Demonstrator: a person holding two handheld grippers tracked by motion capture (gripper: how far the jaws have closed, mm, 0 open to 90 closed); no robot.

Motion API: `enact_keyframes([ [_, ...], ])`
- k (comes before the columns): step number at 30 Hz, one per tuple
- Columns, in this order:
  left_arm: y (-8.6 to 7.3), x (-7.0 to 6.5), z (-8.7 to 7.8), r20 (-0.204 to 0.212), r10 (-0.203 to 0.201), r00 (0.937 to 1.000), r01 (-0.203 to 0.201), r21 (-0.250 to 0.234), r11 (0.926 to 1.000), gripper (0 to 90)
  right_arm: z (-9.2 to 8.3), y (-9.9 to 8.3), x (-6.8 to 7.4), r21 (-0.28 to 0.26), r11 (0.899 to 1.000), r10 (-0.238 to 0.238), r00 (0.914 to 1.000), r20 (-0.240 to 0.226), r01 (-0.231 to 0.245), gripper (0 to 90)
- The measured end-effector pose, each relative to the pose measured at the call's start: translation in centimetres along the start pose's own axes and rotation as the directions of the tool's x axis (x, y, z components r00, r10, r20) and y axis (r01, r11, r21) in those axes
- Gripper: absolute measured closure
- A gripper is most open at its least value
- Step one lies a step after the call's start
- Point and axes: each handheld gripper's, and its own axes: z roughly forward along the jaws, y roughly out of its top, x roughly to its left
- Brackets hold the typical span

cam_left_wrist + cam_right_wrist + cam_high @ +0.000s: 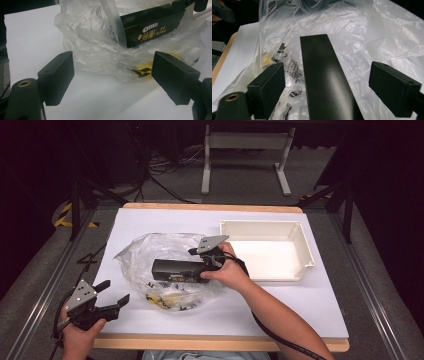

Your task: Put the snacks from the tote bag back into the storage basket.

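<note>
Reaching into the bag [165, 270], the right gripper [325, 85] straddles the black box [324, 77] with its jaws spread, neither pad touching it; the box lies lengthwise between them, on the crumpled plastic. Next, judged from this: close squarely on the box's long sides. The left gripper [112, 75] hovers spread, just short of the bag.

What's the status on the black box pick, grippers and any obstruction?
Right gripper open, straddling black box, pads not touching. Left gripper open, idle at table's near-left corner. Box lies on crumpled clear plastic bag; white bin beside it.
</note>
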Motion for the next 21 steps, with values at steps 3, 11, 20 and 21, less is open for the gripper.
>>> enact_keyframes([
  [3,0.0,0.0,0.0,-0.002,0.002,1.0000,-0.002,-0.001,1.0000,19.1,0.2,-0.1,0.0,0.030,1.000,-0.010,0.9999,0.007,0.009,18.3],
  [11,0.0,0.0,0.0,-0.003,0.004,1.0000,-0.004,-0.001,1.0000,18.6,1.1,-0.4,-0.1,0.077,0.996,-0.041,0.9990,-0.016,0.042,23.8],
  [20,0.0,0.0,0.0,-0.006,0.007,1.0000,-0.007,-0.006,1.0000,18.3,1.8,-0.3,-0.2,0.143,0.989,-0.037,0.9990,-0.024,0.041,25.4],
  [21,0.0,0.0,0.0,-0.007,0.007,0.9999,-0.007,-0.006,1.0000,18.2,1.8,-0.3,-0.2,0.151,0.988,-0.040,0.9990,-0.019,0.042,25.6],
])
